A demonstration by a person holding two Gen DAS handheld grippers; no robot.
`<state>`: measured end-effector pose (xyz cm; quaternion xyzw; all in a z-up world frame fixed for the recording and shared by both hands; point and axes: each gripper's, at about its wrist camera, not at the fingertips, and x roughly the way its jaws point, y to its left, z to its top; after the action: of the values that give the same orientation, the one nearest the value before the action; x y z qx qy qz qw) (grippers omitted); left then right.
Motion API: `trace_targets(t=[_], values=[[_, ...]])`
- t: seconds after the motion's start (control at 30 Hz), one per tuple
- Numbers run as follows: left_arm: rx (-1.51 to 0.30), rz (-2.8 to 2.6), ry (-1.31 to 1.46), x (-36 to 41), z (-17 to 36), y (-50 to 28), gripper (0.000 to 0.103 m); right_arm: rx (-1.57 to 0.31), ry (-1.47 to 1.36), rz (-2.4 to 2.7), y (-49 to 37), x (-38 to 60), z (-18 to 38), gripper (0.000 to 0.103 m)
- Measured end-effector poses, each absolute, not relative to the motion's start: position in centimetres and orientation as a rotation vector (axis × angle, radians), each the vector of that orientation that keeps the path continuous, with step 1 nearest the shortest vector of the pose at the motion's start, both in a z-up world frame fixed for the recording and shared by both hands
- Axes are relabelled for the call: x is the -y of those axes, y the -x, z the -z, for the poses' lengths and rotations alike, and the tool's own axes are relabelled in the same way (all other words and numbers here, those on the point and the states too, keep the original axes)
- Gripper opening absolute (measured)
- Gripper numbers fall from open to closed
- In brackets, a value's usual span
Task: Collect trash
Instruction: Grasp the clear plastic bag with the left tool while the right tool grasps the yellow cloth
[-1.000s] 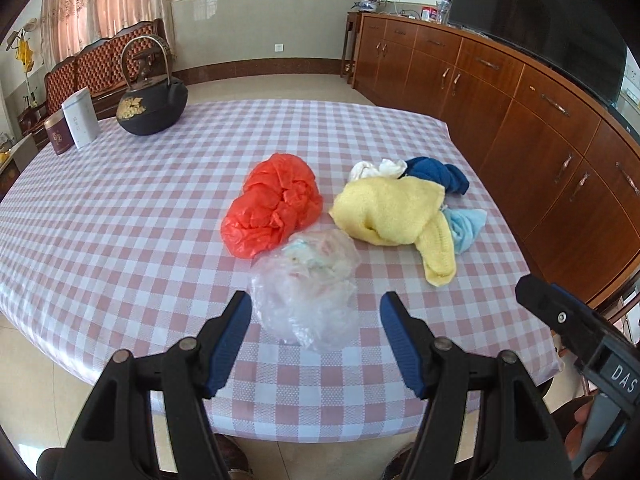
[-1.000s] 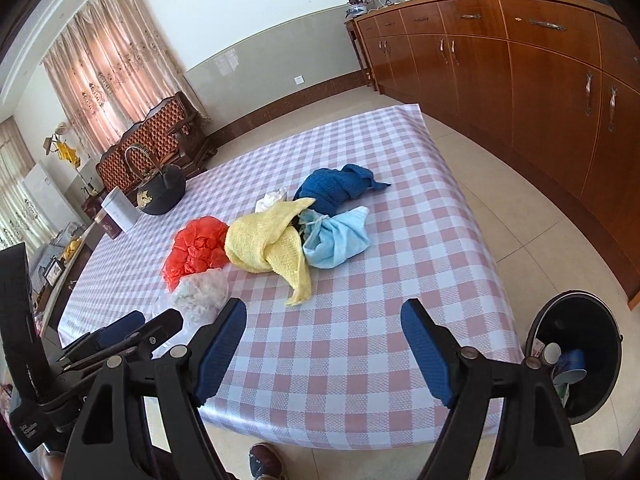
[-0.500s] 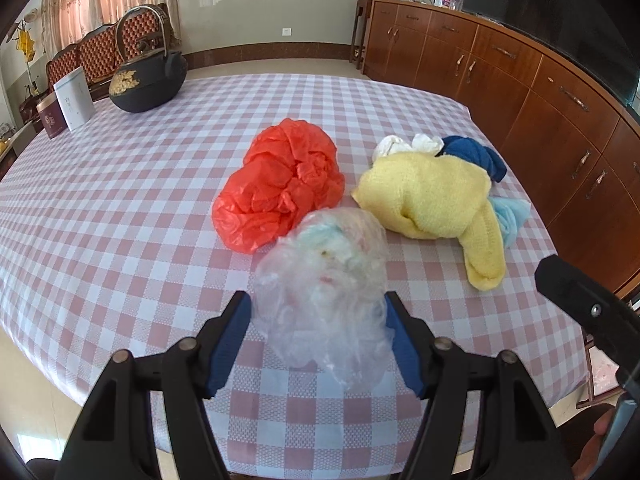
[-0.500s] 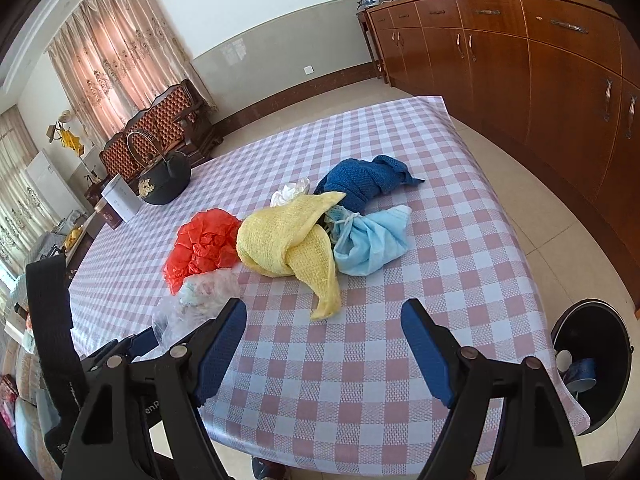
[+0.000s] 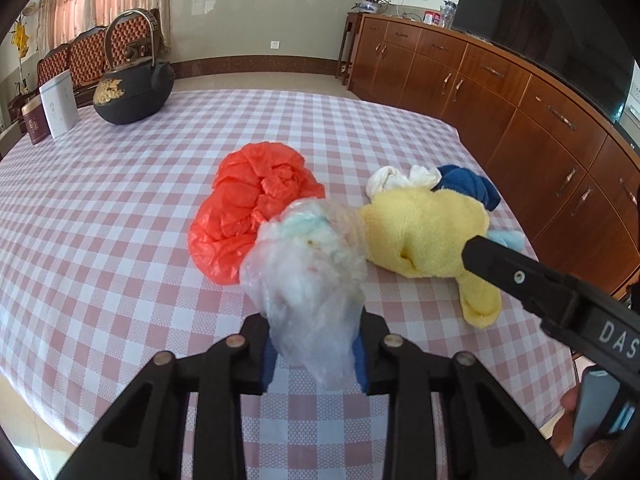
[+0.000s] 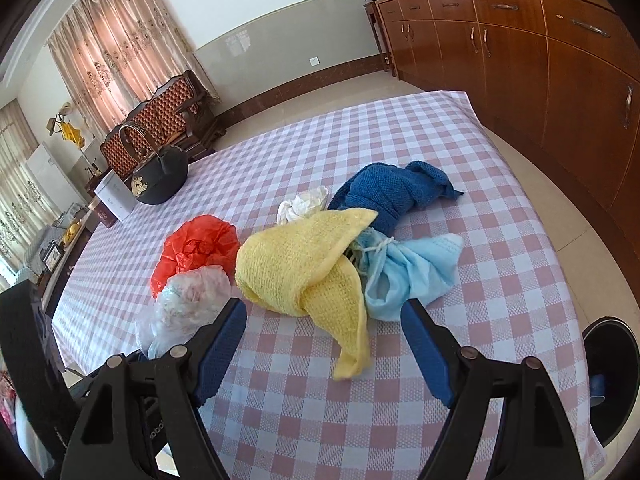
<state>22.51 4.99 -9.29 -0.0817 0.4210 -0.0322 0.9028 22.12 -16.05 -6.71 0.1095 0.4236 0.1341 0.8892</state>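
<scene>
Already the left gripper [image 5: 314, 354] pinches the clear plastic bag [image 5: 310, 276] of soft, light, slippery trash by its gathered near end above the checked table [image 5: 120, 208], while the right gripper [image 6: 324, 344] hangs spread near the yellow cloth [image 6: 304, 268].

Kettle [image 5: 134, 92] behind bags [image 5: 256, 216] and towels [image 5: 424, 236] on table [image 5: 100, 240]
</scene>
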Motion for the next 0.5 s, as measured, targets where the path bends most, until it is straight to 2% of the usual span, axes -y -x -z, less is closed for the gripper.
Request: trace_targets(t=[0.23, 0.27, 0.4, 0.43, 0.5], values=[[-0.869, 0.067, 0.194, -6.0, 9.7, -23.6, 0.03, -0.871, -0.197, -0.291, -24.4, 14.4, 7.1, 0.081], [-0.874, 0.069, 0.201, -6.1, 9.9, -23.6, 0.03, -0.871, -0.191, -0.293, -24.6, 14.2, 7.2, 0.075], [-0.881, 0.073, 0.204, -6.1, 10.2, -23.8, 0.03, -0.874, -0.157, -0.314, -24.9, 13.2, 7.8, 0.038], [-0.88, 0.075, 0.205, -6.1, 10.2, -23.9, 0.03, -0.871, -0.152, -0.324, -24.8, 13.1, 7.8, 0.037], [-0.876, 0.078, 0.211, -6.1, 10.1, -23.9, 0.03, -0.859, -0.141, -0.335, -24.6, 12.8, 7.6, 0.025]])
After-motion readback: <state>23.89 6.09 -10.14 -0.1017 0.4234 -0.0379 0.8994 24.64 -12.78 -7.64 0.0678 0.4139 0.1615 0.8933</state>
